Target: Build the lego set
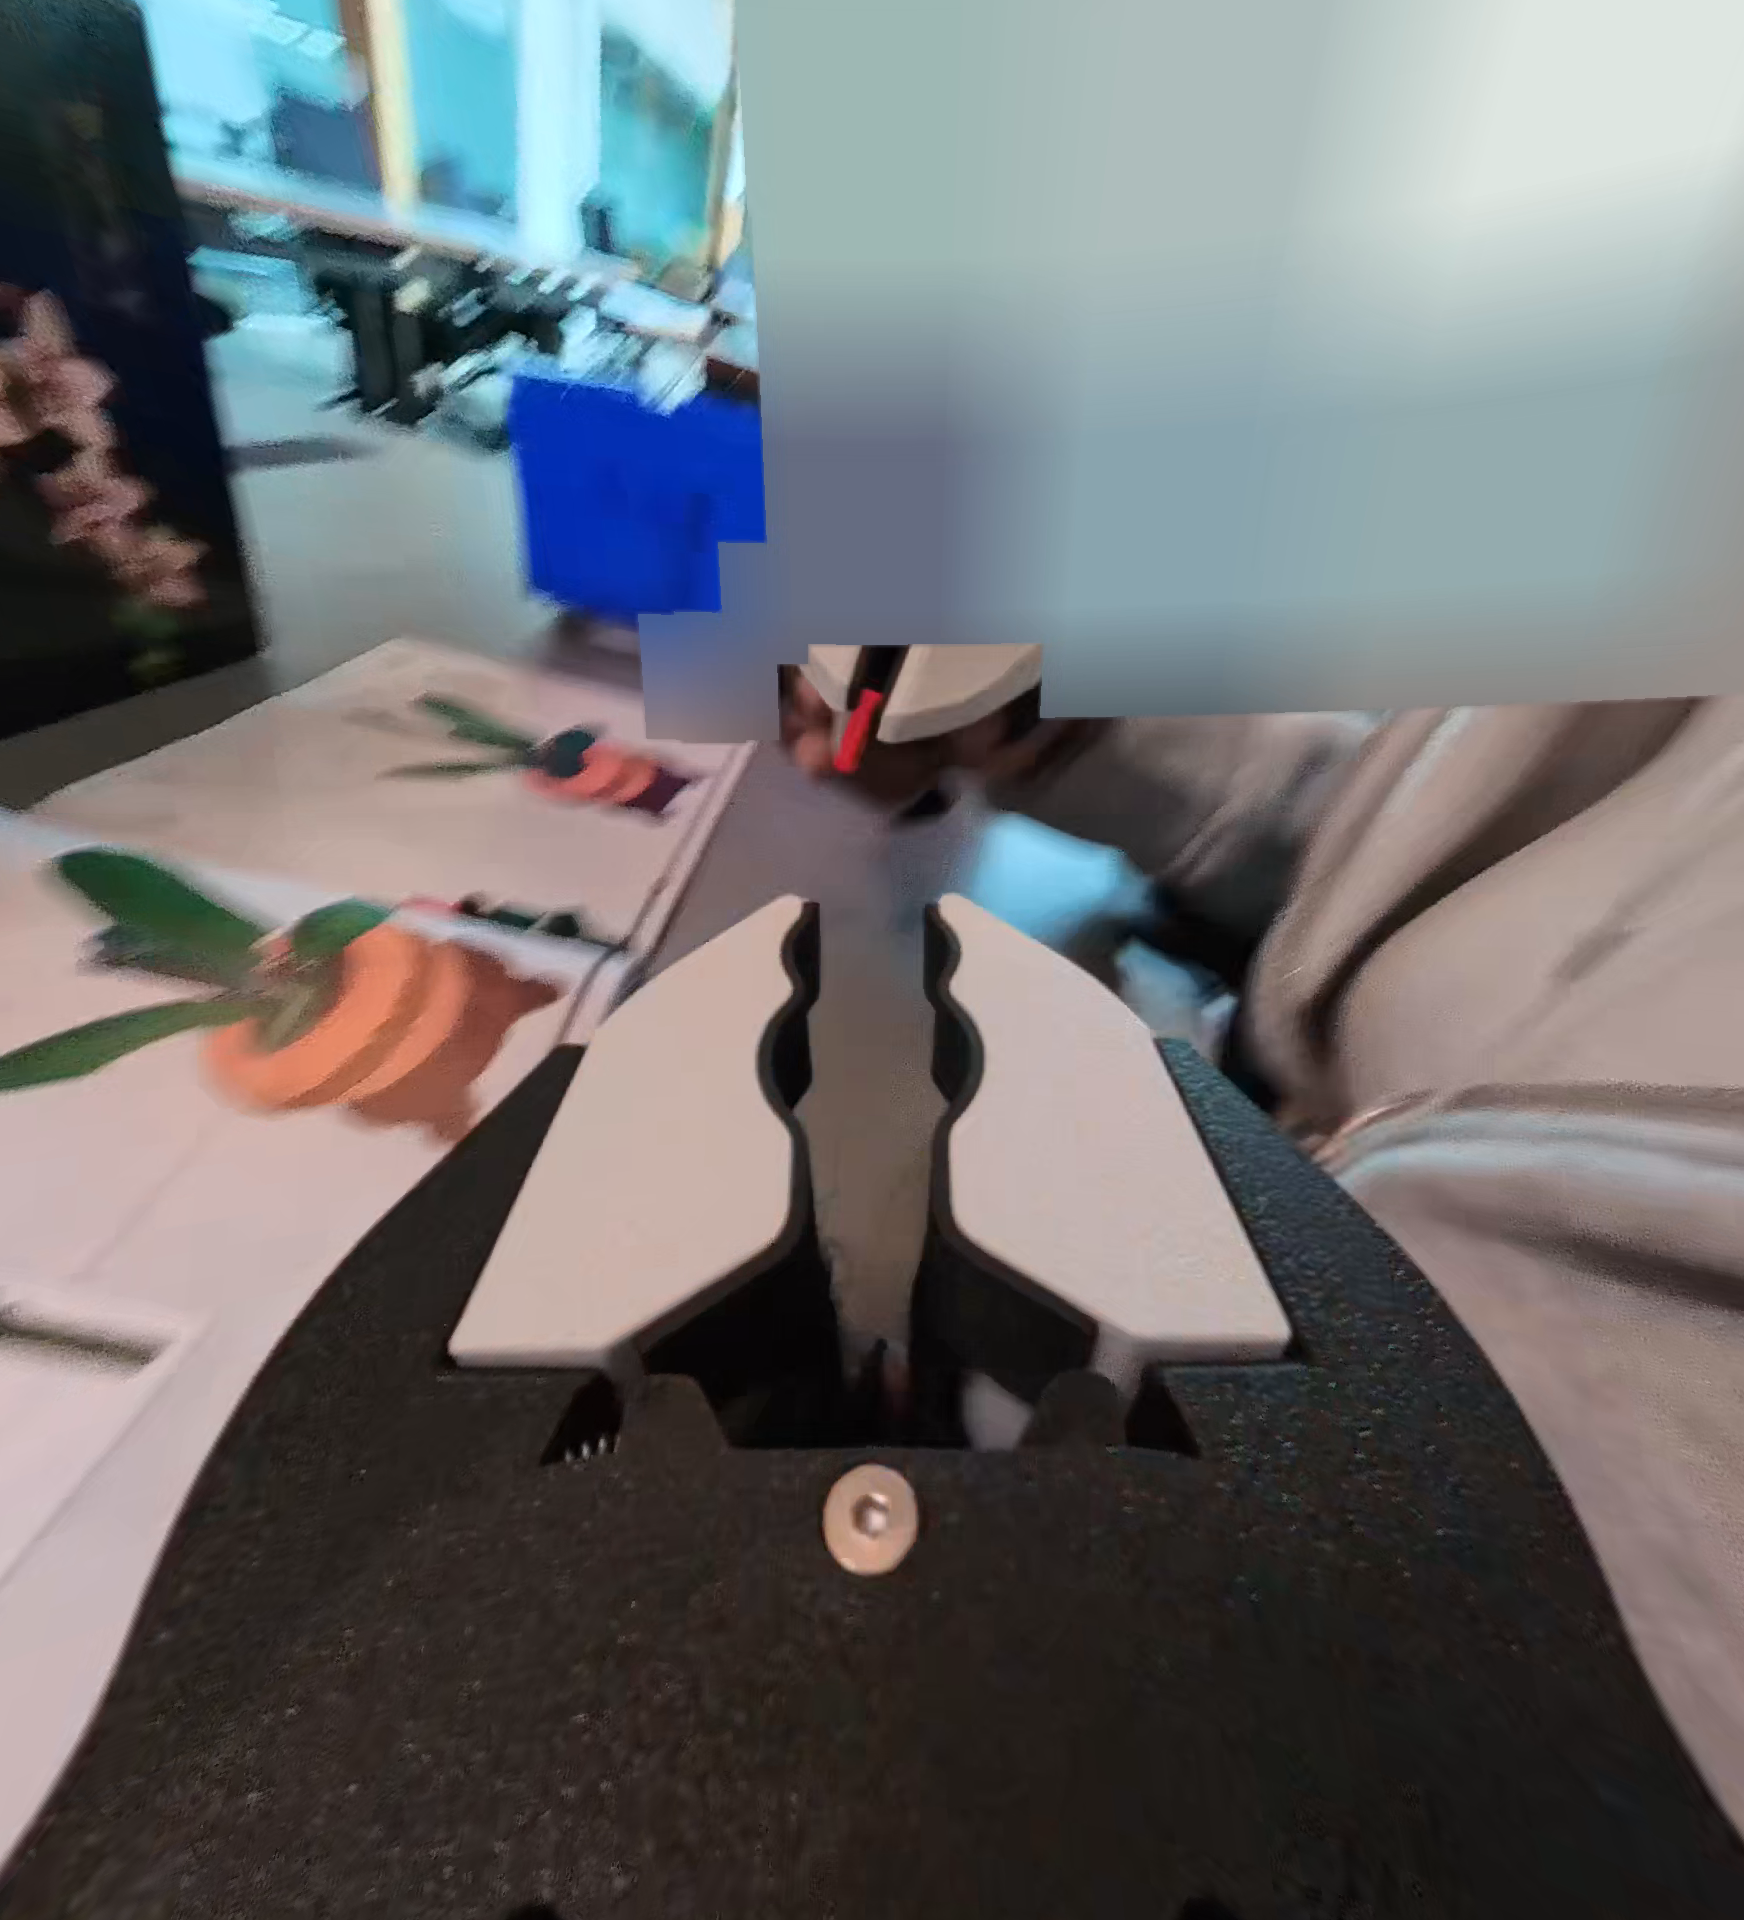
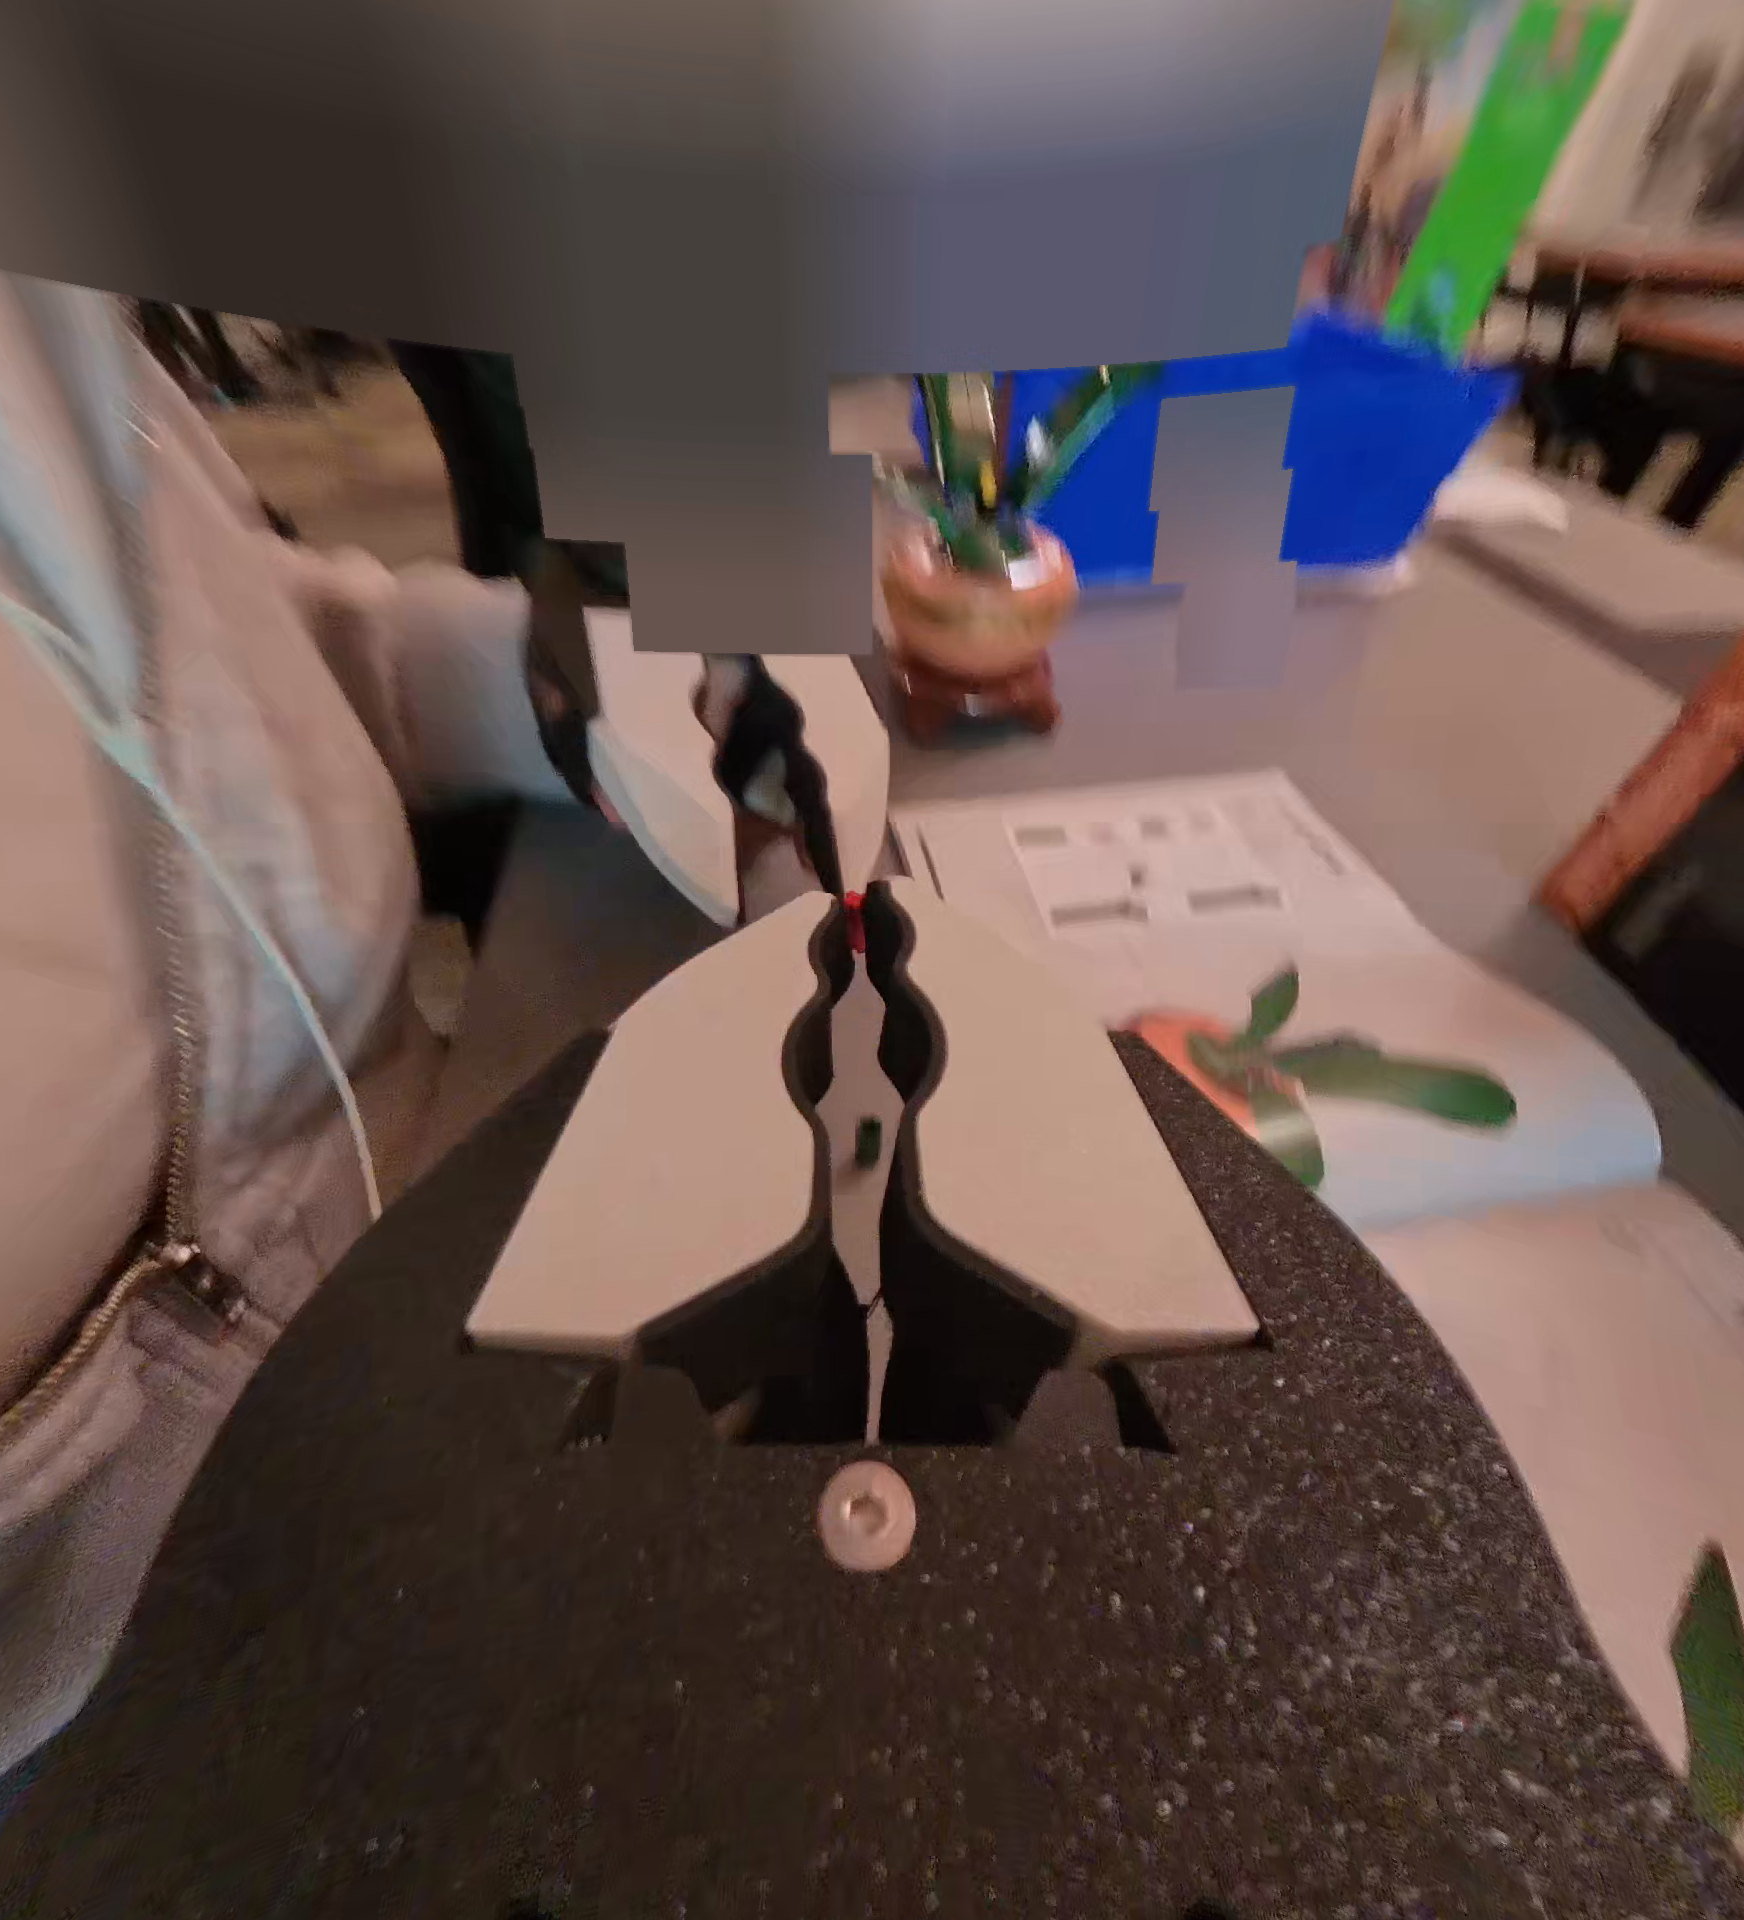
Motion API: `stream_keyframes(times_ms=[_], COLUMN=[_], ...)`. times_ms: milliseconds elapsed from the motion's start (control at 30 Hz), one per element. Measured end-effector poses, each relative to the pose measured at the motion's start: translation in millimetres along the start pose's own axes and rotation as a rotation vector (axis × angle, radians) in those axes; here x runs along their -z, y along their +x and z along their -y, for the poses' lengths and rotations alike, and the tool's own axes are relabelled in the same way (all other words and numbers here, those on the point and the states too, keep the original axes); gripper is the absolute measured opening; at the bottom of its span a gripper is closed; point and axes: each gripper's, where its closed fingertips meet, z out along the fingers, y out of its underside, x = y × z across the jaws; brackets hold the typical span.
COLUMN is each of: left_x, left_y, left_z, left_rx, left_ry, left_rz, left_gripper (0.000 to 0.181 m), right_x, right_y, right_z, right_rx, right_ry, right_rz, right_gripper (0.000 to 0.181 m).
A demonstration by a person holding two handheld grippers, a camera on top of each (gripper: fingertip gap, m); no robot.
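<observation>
Nearby: open booklet, potted lego plant behind; right tool pinching red piece.

Both views are evenly lit by soft indoor light, with daylight from windows at 11 o'clock in the left wrist view. Motion blur smears the instruction booklet and the potted lego plant, while the near gripper bodies stay sharp. Wide-angle distortion bends the edges.
</observation>
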Motion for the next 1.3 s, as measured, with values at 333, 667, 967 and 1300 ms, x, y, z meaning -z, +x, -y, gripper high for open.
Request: stream_keyframes(times_ms=[333,667,967,1300], left_x=[-21,-19,-16,-15], left_y=[-22,-23,-25,-27], left_z=[-49,-56,-54,-52], left_rx=[-0.106,0.034,0.091,0.122], left_ry=[-0.401,-0.434,-0.416,-0.397], left_rz=[0.151,0.087,0.083,0.081], left_gripper=[0.016,0.014,0.013,0.013], right_x=[-23,-20,-22,-23], right_y=[0,4,3,7], right_z=[-52,-61,-65,-63], right_rx=[-0.099,-0.156,-0.167,-0.319], right_ry=[-0.266,-0.237,-0.263,-0.226], right_rz=[-0.051,-0.118,-0.115,-0.267], right_gripper=[0.003,0.003,0.003,0.003])
